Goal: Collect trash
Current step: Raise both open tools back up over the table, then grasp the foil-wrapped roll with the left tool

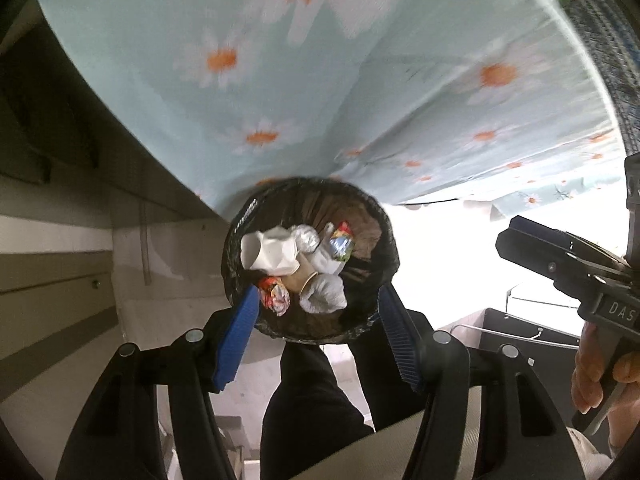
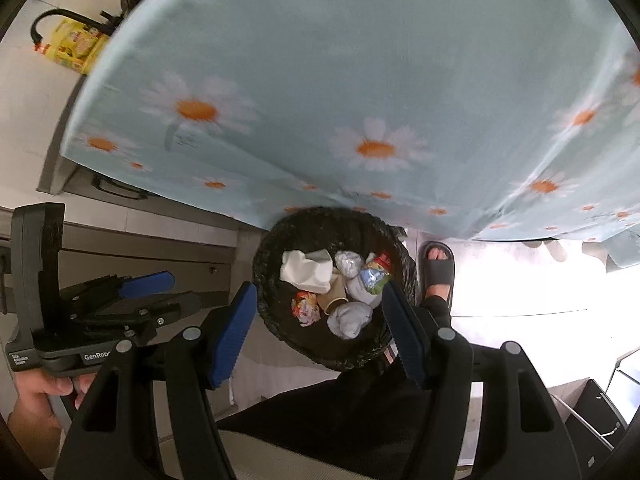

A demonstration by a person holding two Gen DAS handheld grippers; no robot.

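Observation:
A round bin lined with a black bag (image 1: 240,220) stands on the floor below both grippers. Inside lie a crushed white cup (image 1: 270,252), a foil ball (image 1: 306,238), a colourful wrapper (image 1: 342,240), a red wrapper (image 1: 274,294), a brown paper cup (image 1: 302,278) and a pale tissue wad (image 1: 324,296). My left gripper (image 1: 318,298) hangs high over the bin, open, with nothing between its blue pads. My right gripper (image 2: 319,291) is also open and empty above the bin (image 2: 272,240). Each appears in the other's view, hand-held: the right gripper (image 1: 516,236) and the left gripper (image 2: 168,292).
A table under a pale blue daisy cloth (image 1: 320,80) overhangs the bin's far side. A foot in a black slipper (image 2: 438,272) stands right of the bin, a dark trouser leg (image 1: 312,392) below it. A yellow bottle (image 2: 72,46) sits far left; a black box (image 1: 520,332) at right.

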